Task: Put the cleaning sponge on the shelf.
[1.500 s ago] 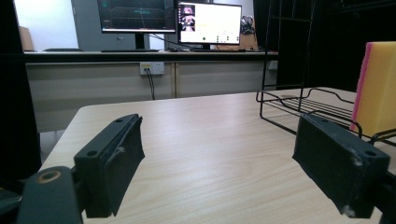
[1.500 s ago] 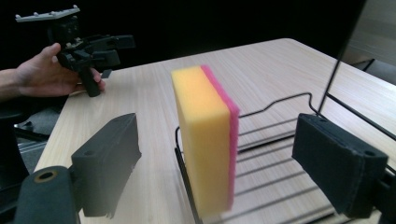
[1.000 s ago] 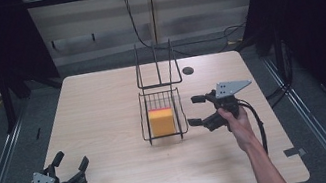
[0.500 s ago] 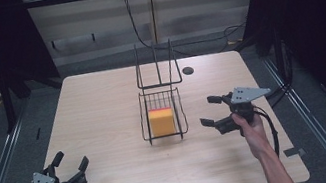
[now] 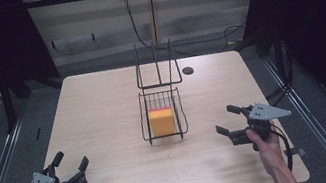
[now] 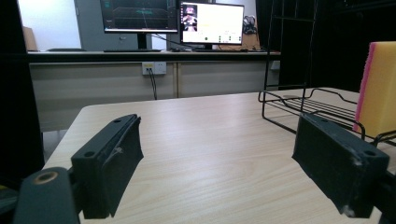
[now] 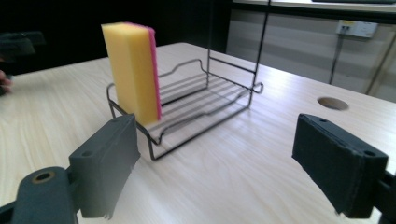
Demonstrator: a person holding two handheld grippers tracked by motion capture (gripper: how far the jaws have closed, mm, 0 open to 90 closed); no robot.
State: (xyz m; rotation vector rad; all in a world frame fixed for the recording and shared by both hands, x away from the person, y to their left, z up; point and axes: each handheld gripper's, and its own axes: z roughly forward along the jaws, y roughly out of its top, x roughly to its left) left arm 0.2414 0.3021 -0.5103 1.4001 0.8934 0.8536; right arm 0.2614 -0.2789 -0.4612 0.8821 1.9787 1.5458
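A yellow sponge with a pink backing (image 5: 162, 121) (image 7: 134, 71) (image 6: 379, 88) stands on edge at the near end of a black wire rack (image 5: 176, 100) (image 7: 205, 100) (image 6: 299, 100) in the middle of the table. My right gripper (image 5: 227, 119) (image 7: 224, 170) hovers at the table's near right, open, jaws wide apart with nothing between them, aimed toward the rack. At the near left corner, my left gripper (image 5: 68, 161) (image 6: 224, 168) is held open and empty, well short of the rack.
The light wooden table (image 5: 99, 113) has a round cable hole (image 5: 188, 71) (image 7: 332, 103) behind the rack on the right. The rack's tall wire back rises at its far end. Beyond the table are a wall with sockets (image 6: 154, 68) and monitors (image 6: 211, 22).
My right gripper has pulled back from the rack's right side toward the near right of the table, staying open. The left gripper and the sponge have not moved.
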